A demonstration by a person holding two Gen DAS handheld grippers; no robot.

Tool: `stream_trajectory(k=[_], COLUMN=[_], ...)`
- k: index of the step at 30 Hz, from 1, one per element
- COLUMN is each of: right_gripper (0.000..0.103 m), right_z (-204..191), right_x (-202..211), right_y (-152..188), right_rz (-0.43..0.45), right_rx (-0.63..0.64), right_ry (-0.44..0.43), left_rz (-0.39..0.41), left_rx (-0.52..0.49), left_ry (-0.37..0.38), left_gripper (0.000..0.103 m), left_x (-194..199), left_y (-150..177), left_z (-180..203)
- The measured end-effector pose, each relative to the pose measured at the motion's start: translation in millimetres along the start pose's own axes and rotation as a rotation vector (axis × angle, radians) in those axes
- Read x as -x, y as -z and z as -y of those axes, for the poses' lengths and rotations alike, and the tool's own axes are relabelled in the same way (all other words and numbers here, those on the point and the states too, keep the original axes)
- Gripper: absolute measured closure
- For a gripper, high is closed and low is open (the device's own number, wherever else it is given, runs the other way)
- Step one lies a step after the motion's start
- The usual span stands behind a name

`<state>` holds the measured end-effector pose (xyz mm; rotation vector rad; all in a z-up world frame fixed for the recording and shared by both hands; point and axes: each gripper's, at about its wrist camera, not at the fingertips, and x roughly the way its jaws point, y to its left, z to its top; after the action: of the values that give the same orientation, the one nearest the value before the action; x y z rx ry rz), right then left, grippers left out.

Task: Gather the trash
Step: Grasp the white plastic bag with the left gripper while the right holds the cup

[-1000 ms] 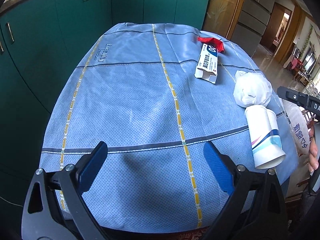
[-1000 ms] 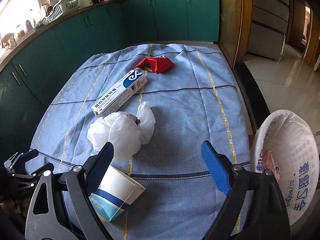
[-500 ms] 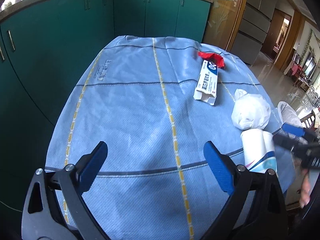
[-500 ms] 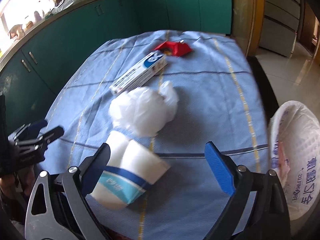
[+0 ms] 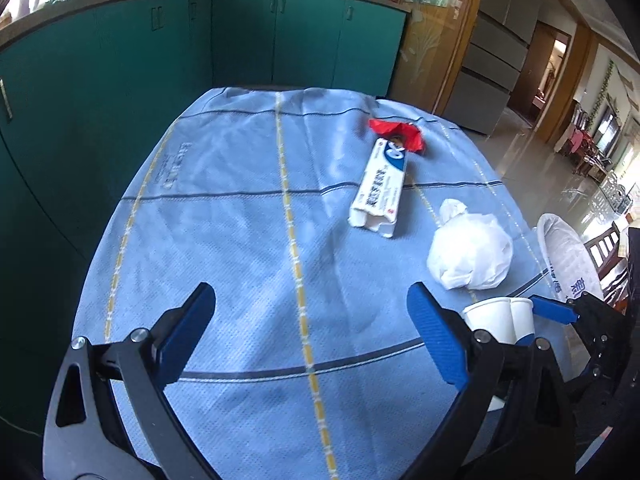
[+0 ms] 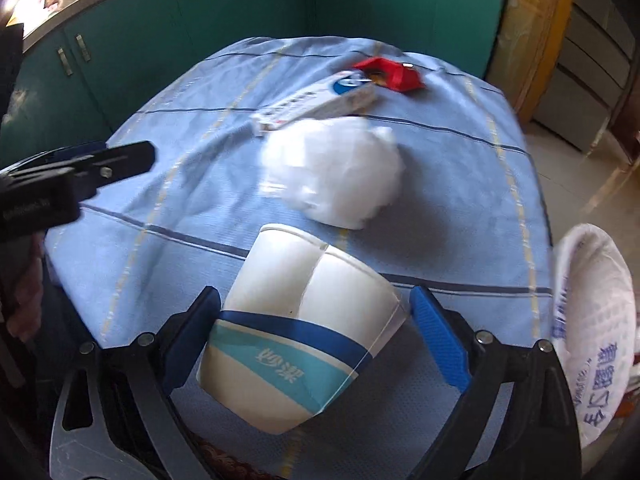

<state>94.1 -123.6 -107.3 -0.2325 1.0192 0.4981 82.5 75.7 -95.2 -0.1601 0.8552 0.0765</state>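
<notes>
A crushed white paper cup (image 6: 304, 328) with a blue band lies on its side near the table's front edge, between the open jaws of my right gripper (image 6: 316, 328); contact is not clear. The cup also shows in the left wrist view (image 5: 500, 318). Behind it lie a crumpled white plastic bag (image 6: 336, 176), a white and blue carton box (image 6: 320, 104) and a red wrapper (image 6: 390, 74). My left gripper (image 5: 312, 332) is open and empty over the blue tablecloth (image 5: 240, 240). A white trash bag (image 6: 592, 320) hangs open off the table's right side.
Green cabinets (image 5: 240, 40) curve around the far side and left of the table. A tiled floor (image 5: 560, 168) and wooden doors lie to the right. The left gripper shows as a black shape (image 6: 72, 184) in the right wrist view.
My right gripper has moved forward and left, so the cup now lies between its jaws. The left gripper has pulled back and lifted slightly, staying open.
</notes>
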Motion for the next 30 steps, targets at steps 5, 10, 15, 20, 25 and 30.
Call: stream_trajectory(k=[5, 10, 15, 20, 25, 30], right_gripper=[0.009, 0.009, 0.008, 0.008, 0.008, 0.008], right_z=[60.9, 84.8, 83.6, 84.7, 85.1, 79.2], right_x=[12.7, 25.6, 26.3, 24.8, 22.7, 18.3], right_y=[12.0, 15.7, 19.0, 23.6, 21.8, 20.8], right_rz=[0.009, 0.043, 0.035, 0.027, 0.023, 0.014], right_rx=[-0.165, -0.218, -0.2, -0.209, -0.212, -0.196], right_ry=[0.069, 0.101, 0.135, 0.13, 0.13, 0.124], left_rz=[0.004, -0.021, -0.052, -0.062, -0.075, -0.078], left_rx=[-0.084, -0.2, -0.243, -0.322, -0.326, -0.3], left_ry=[0.084, 0.126, 0.158, 0.122, 0.132, 0.124], left_gripper=[0.005, 0.005, 0.005, 0.035, 0.057, 0.066], left_x=[-5.8, -20.2, -40.9, -55.5, -57.3, -51.8], left_y=[-10.8, -18.3, -22.0, -15.6, -9.5, -6.7], left_z=[35.6, 84.3, 110.2, 123.9, 119.7, 106.6])
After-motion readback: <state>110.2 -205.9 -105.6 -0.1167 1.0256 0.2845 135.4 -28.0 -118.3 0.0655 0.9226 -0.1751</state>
